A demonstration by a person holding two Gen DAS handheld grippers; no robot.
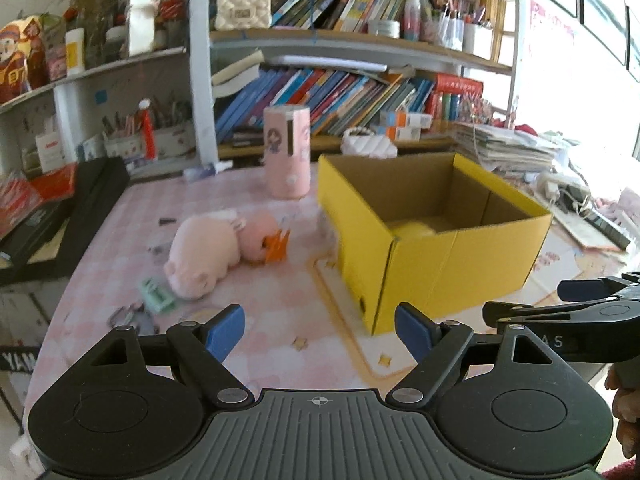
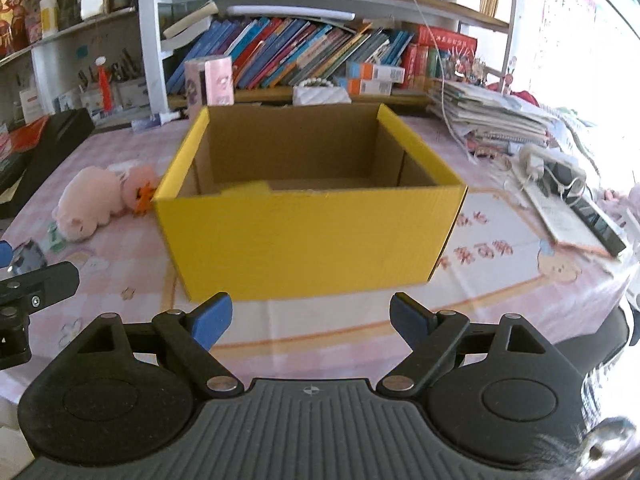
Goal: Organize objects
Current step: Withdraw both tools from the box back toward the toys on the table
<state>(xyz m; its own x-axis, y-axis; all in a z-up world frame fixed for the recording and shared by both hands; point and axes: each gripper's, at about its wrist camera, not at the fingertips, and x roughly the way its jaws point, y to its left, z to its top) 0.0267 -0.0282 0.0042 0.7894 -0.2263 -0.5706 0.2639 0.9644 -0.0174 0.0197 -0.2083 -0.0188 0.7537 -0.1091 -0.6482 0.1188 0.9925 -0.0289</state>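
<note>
The bench (image 1: 280, 312) has a pink checked cloth on it, and the biggest thing on it is the open yellow cardboard box (image 2: 312, 240), which sits in the middle, right in front of the right tongs (image 2: 310, 322). The box looks light and a bit bendy, so its thin walls could fold in if squeezed hard; it is better left where it is. Something pale yellow (image 1: 416, 229) lies low inside it, but I cannot tell what it is. Behind the box stands a tall pink tube-shaped tin (image 1: 289, 152), upright, which looks stiff and smooth, so it may slip and would need a hold around its middle. To the left of the box, a little apart from it, lies the soft pink plush pig (image 1: 204, 256) on its side, with a round pink plush head with an orange beak (image 1: 262, 242) touching it. These toys are light and squashy and will not break, so I think a firm pinch on the fat part of the body is best. A small green card (image 1: 157, 295) lies flat just beside the pig and would be hard to pick up. The left tongs (image 1: 320, 330) are wide apart and hold nothing, and the right tongs are wide apart and hold nothing too
</note>
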